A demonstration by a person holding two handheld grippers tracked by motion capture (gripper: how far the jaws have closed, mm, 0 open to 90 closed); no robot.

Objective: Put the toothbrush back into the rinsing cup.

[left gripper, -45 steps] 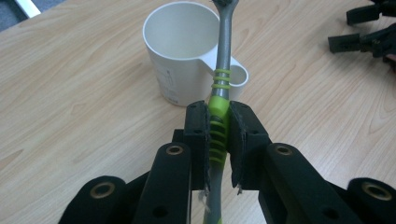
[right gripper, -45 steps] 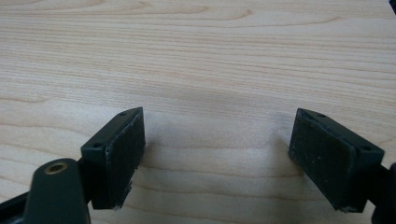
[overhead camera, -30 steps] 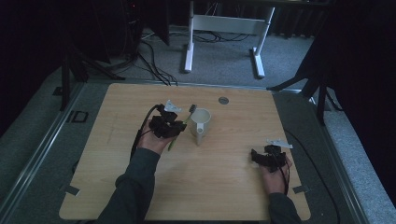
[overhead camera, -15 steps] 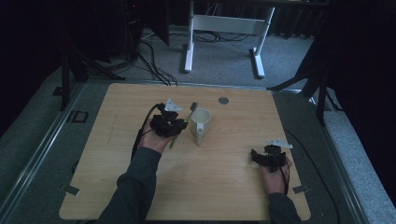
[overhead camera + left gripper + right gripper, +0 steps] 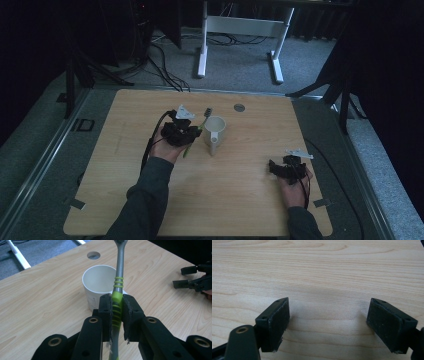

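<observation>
The left gripper (image 5: pixel 117 308) is clamping a toothbrush (image 5: pixel 117 293) between its two black pads, which are pressing on the lime-green ribbed part of the handle. In the left gripper view the toothbrush is running straight up from between the jaws: the handle is green where it is gripped, then turning grey, with three thin green rings around the grey neck just above the pads. The head is passing out of the top of that view, so its bristles cannot be made out there. In the high view the toothbrush (image 5: pixel 196 131) is slanting across the left gripper (image 5: pixel 181 131), with its dark head pointing away from the person and its green end sticking out toward them.

Just beyond the clamped handle, a white cup (image 5: pixel 100 285) is standing upright on the wooden table (image 5: pixel 250 210), its mouth open and its inside plain white. The neck of the toothbrush is crossing in front of the cup's rim. In the high view the cup (image 5: pixel 215 131) is sitting just to the right of the left gripper, near the middle of the table.

The right gripper (image 5: pixel 328 320) is resting near the table's right edge, well apart from the cup, with its jaws standing wide apart and nothing between them but bare wood.
</observation>
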